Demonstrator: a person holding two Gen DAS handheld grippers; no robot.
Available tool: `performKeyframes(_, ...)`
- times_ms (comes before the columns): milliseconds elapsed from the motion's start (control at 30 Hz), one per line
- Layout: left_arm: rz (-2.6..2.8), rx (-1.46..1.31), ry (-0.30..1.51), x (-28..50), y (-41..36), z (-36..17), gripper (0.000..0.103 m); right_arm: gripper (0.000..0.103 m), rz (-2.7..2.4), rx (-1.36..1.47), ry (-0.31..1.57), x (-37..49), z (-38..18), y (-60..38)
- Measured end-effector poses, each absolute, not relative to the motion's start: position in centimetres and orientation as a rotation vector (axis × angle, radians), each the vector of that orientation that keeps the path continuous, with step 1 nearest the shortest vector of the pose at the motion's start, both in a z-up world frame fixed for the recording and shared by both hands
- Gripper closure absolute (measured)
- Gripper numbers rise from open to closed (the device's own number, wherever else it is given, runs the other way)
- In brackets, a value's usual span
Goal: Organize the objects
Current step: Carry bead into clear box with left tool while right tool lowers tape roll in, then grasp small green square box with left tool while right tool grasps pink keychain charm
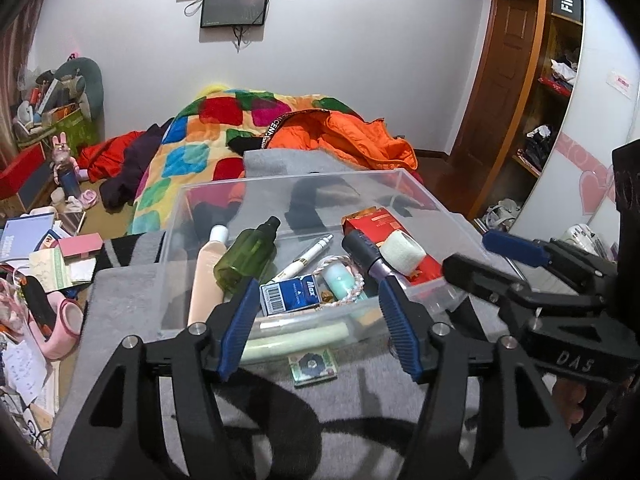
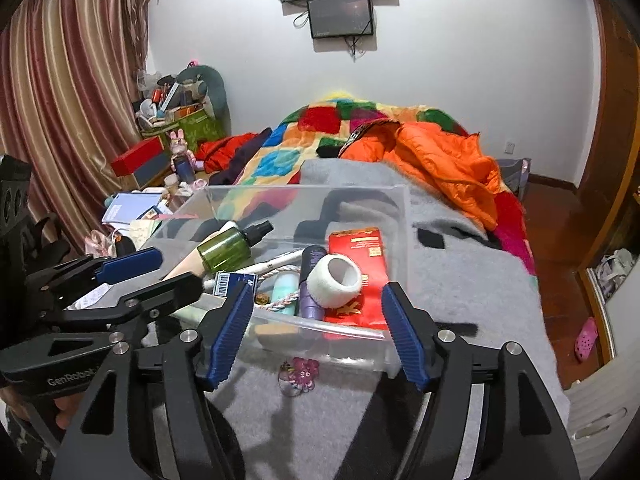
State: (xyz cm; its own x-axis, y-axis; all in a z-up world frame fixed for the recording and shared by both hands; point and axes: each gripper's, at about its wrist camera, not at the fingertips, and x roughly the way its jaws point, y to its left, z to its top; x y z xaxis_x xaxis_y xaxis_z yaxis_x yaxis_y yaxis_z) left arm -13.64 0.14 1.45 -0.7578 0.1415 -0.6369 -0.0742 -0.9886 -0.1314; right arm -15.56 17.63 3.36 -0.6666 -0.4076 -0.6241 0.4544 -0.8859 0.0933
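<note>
A clear plastic bin (image 1: 404, 184) is sitting on a grey blanket (image 1: 360, 400) spread over the near end of a bed. Lying inside it are a green spray bottle (image 1: 245, 258) with a black cap, a pale peach bottle (image 1: 206, 276) beside it, a white pen (image 1: 308, 258), a blue barcoded box (image 1: 290, 294), a mint-coloured tube (image 1: 338, 278) ringed by a braided cord, a dark purple tube (image 1: 362, 254), a white tape roll (image 1: 402, 254) and a red carton (image 1: 380, 224) beneath the roll. The roll is resting against the purple tube and on the carton.

Outside the bin, just beside its near wall, a small green-edged packet (image 1: 314, 366) is lying flat on the blanket; the right wrist view is showing a small purple trinket (image 2: 300, 372) on the blanket in front of the near wall.

The left gripper (image 1: 318, 320) is hovering over the bin's near edge, its blue pads (image 1: 236, 328) standing apart with nothing between them. The right gripper (image 2: 316, 326) is likewise hanging above the near wall, jaws apart and gripping nothing. Each gripper is appearing at the edge of the other's view.

Beyond the bin, a patchwork quilt (image 2: 280, 160) and an orange jacket (image 2: 440, 156) are lying on the bed. Two dark screens (image 2: 340, 16) are hanging on the white wall. Clutter (image 1: 36, 256) is covering the floor at left, and striped curtains (image 2: 60, 100) are hanging beyond it.
</note>
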Motion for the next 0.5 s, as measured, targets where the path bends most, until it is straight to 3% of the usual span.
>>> performKeyframes(500,2.817,-1.136,-0.156,-11.0,-0.8,-1.2,0.038,0.040,-2.468,0.953,0.126,-12.6,1.4,18.6)
